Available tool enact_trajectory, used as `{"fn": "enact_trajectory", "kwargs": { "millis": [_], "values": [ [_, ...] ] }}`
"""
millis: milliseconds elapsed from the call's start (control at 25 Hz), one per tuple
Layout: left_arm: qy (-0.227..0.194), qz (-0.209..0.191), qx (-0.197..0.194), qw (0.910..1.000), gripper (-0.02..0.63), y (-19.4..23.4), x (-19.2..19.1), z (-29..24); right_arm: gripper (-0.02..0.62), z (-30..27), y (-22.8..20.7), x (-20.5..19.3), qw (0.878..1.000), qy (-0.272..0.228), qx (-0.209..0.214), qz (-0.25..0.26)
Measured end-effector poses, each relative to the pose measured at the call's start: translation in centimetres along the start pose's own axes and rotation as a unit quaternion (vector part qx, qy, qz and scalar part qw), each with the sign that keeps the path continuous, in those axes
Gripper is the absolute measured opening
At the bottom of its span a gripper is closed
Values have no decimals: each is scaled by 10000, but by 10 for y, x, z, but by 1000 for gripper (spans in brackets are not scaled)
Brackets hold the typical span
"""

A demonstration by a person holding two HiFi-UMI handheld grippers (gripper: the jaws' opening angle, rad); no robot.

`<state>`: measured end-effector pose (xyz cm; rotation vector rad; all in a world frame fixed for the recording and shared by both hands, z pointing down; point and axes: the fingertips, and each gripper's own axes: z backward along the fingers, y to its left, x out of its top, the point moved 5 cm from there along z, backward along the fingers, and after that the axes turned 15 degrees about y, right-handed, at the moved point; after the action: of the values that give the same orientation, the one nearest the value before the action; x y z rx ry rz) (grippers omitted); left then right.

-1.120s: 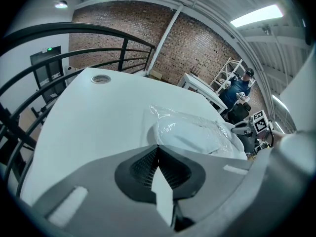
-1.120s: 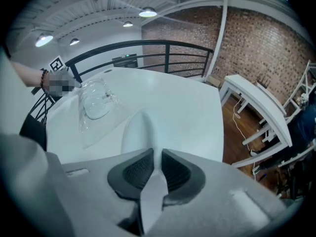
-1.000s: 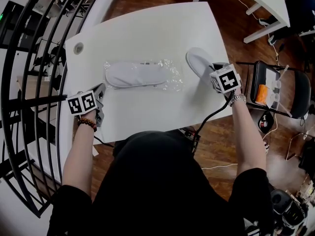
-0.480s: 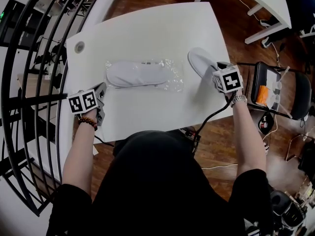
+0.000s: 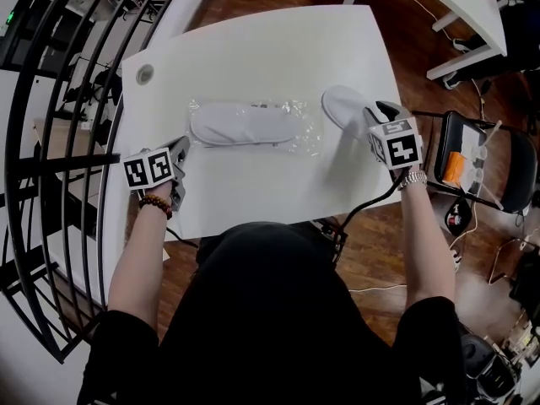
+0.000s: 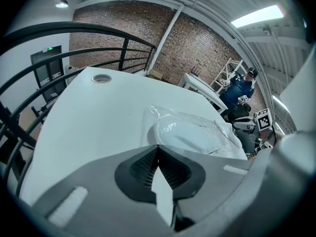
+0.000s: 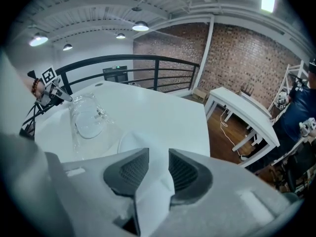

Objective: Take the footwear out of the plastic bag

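While one white slipper [image 5: 342, 106] already lies free on the white table [image 5: 253, 49] at the right, its mate [image 5: 240, 127] sits sealed inside the clear plastic bag [image 5: 297, 133] in the middle, so I'd call the job about half done. The right gripper [image 5: 377, 110] has just been opening its jaws; they stand apart over the free slipper's heel with its white fabric between them, seemingly let go. The left gripper [image 5: 180, 153] waits at the table's near-left edge, just short of the bag, jaws pressed together on nothing. Left to do: pull the second slipper out.
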<state>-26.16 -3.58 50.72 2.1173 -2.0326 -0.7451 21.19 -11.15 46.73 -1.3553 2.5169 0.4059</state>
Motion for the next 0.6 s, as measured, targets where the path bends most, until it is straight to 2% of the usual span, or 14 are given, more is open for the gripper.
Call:
{"fn": "enact_trajectory", "kwargs": {
  "millis": [120, 280, 440, 600],
  "values": [
    [-5, 13, -6, 10000, 17, 0, -1, 1, 110, 2, 17, 9, 9995, -99, 249, 156],
    [6, 51, 8, 10000, 17, 2, -4, -2, 109, -8, 57, 13, 9933, 25, 1081, 413],
    [36, 69, 35, 10000, 15, 4, -5, -5, 109, -21, 90, 16, 9818, 202, 1859, 343],
    [64, 46, 63, 9999, 15, 5, -6, -6, 109, -30, 110, 23, 9753, 329, 2161, 322]
  ]
}}
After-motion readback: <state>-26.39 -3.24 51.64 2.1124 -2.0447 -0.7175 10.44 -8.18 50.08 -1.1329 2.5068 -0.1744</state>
